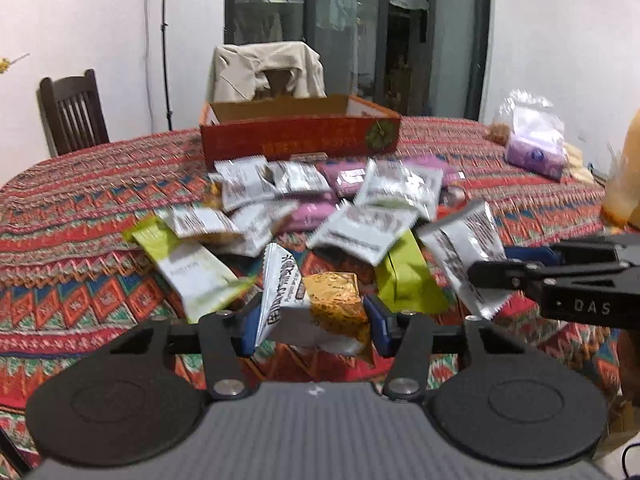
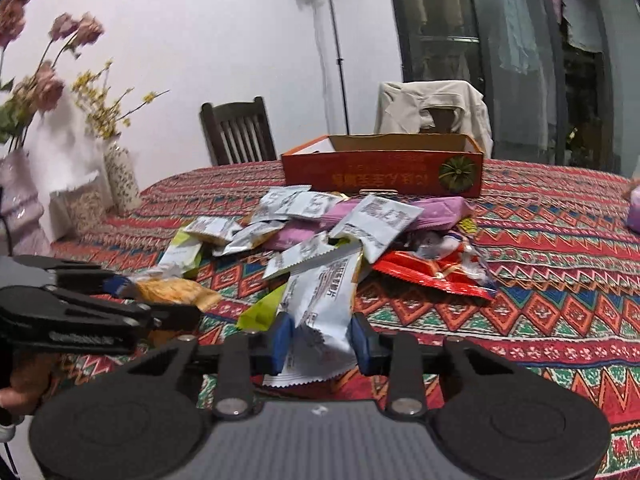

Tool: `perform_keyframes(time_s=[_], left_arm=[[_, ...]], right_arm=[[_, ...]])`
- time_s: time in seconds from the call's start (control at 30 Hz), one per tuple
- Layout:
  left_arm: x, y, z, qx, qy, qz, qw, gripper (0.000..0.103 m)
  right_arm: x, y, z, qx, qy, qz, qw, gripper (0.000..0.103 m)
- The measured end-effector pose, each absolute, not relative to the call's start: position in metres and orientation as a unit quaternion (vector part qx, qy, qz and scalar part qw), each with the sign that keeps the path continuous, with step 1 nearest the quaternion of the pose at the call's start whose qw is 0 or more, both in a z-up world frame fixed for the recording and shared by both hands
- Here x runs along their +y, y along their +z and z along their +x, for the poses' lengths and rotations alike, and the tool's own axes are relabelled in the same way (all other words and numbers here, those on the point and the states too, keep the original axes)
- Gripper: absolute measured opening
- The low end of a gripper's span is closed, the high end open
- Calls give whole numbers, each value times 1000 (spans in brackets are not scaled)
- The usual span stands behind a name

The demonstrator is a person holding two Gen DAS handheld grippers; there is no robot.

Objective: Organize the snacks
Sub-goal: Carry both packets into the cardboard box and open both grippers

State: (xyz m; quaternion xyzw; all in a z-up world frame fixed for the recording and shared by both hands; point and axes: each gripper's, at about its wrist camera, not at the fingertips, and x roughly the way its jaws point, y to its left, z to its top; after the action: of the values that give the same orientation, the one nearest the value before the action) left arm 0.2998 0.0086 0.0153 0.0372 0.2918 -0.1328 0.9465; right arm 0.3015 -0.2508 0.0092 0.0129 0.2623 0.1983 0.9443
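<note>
A heap of snack packets [image 1: 320,200] lies on the patterned tablecloth in front of an open red cardboard box [image 1: 300,140]. In the left wrist view my left gripper [image 1: 314,326] has its blue pads pressed on an orange-and-white snack packet [image 1: 332,300] at the near side of the heap. In the right wrist view my right gripper [image 2: 321,340] is shut on a white snack packet [image 2: 320,300], with the red box [image 2: 380,176] beyond the heap [image 2: 320,224]. Each gripper also shows in the other's view: the right gripper [image 1: 492,268] at the right, the left gripper [image 2: 160,312] at the left.
A red packet [image 2: 432,272] lies right of the heap. Vases with flowers [image 2: 120,176] stand at the table's left edge, and a bagged purple pack [image 1: 536,148] at its right. A wooden chair [image 1: 74,114] and a cloth-draped chair [image 1: 268,72] stand behind the table.
</note>
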Motion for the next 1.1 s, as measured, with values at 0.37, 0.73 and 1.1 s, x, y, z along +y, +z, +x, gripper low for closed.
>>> perform_keyframes(time_s=[0.37, 0.73, 1.1], left_arm=[[33, 121, 386, 237, -126, 0, 963, 53], [24, 168, 623, 276, -87, -45, 956, 54], [-4, 61, 823, 393, 0, 2, 920, 54]], right_arm=[[-296, 103, 351, 180, 210, 39, 960, 31], [-319, 188, 589, 243, 238, 101, 935, 31], [-260, 80, 815, 401, 98, 10, 911, 32]])
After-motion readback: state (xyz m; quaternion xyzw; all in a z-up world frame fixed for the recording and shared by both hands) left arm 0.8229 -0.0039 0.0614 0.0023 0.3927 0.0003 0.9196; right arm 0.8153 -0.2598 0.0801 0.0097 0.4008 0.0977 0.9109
